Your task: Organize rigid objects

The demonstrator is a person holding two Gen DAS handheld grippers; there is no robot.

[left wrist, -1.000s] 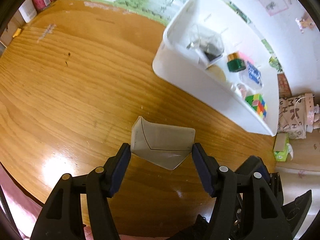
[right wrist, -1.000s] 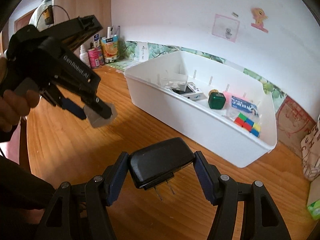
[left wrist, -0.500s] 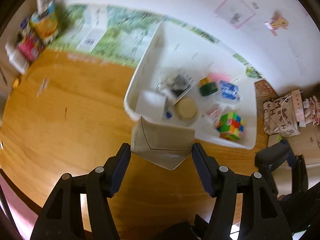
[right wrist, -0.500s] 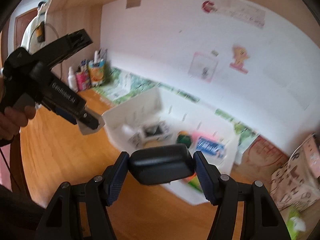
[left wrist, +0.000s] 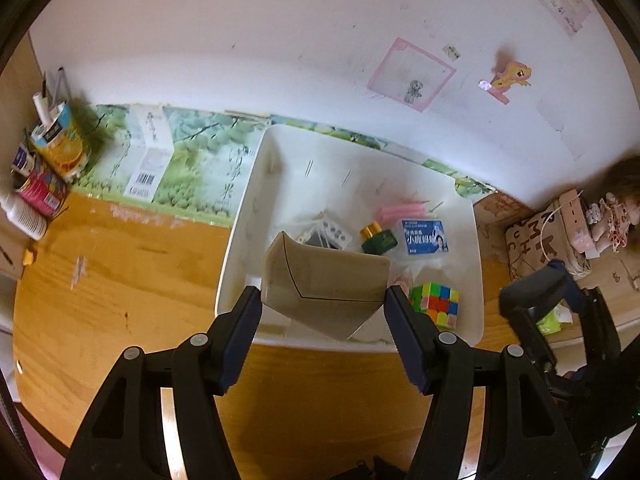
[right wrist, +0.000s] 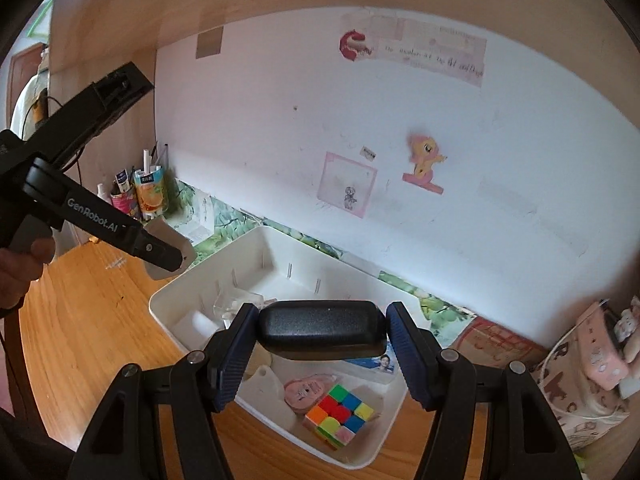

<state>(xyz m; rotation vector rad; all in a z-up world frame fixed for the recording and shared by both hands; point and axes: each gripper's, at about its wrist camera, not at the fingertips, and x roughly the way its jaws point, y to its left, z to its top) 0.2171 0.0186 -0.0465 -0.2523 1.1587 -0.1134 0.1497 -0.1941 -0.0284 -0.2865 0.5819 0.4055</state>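
Observation:
My left gripper [left wrist: 323, 306] is shut on a grey-beige angular box [left wrist: 320, 284] and holds it above the near edge of a white bin [left wrist: 240, 240]. My right gripper [right wrist: 320, 344] is shut on a black power adapter [right wrist: 320, 330] above the same bin [right wrist: 176, 298]. The bin holds a colour cube [left wrist: 434, 304] [right wrist: 340, 414], a green bottle with a gold cap [left wrist: 378, 240], a blue card box [left wrist: 424, 237], pink items and a clear bag. The left gripper with its box [right wrist: 168, 250] also shows at the left of the right wrist view.
The bin stands on a wooden desk [left wrist: 112, 280] against a white wall. Cans and bottles [left wrist: 44, 168] stand at the far left corner. A paper bag [left wrist: 548, 240] and a green tissue pack [left wrist: 554, 318] lie to the right of the bin.
Both grippers have risen and moved toward the bin, from over the desk to above it. Each still holds its object.

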